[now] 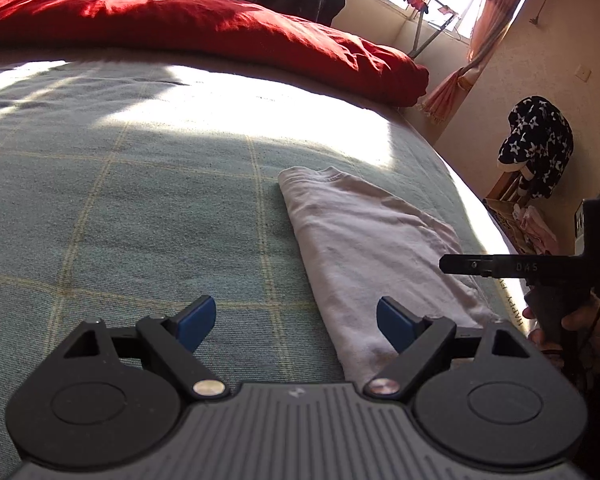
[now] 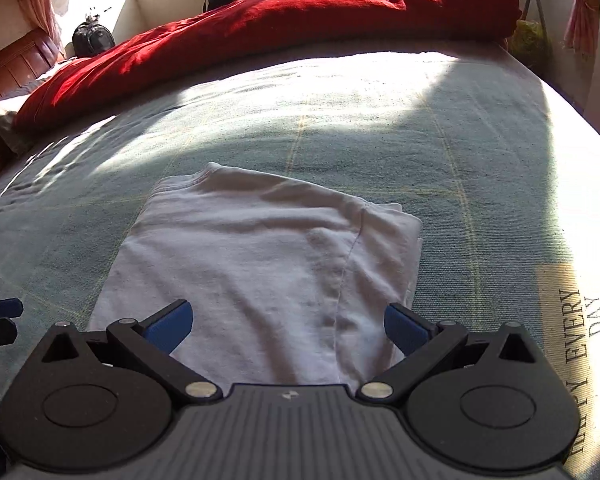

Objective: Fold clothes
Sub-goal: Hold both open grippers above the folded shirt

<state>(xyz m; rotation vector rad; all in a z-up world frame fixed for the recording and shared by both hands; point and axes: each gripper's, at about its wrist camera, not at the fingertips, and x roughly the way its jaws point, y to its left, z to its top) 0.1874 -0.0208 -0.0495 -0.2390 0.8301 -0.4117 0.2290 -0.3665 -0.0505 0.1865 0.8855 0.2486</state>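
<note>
Item: white shirt (image 2: 256,264), folded into a rectangle, flat on the bed (image 2: 380,128) near its front edge. My left claw (image 1: 296,326) and right claw (image 2: 288,326) both gape wide, empty, above it. Step, by my reckoning: fold complete; next calls for fetching another garment

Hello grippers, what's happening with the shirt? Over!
Left gripper open, empty. Right gripper open, empty. White shirt folded flat on the bed cover. Nothing in the way.
</note>
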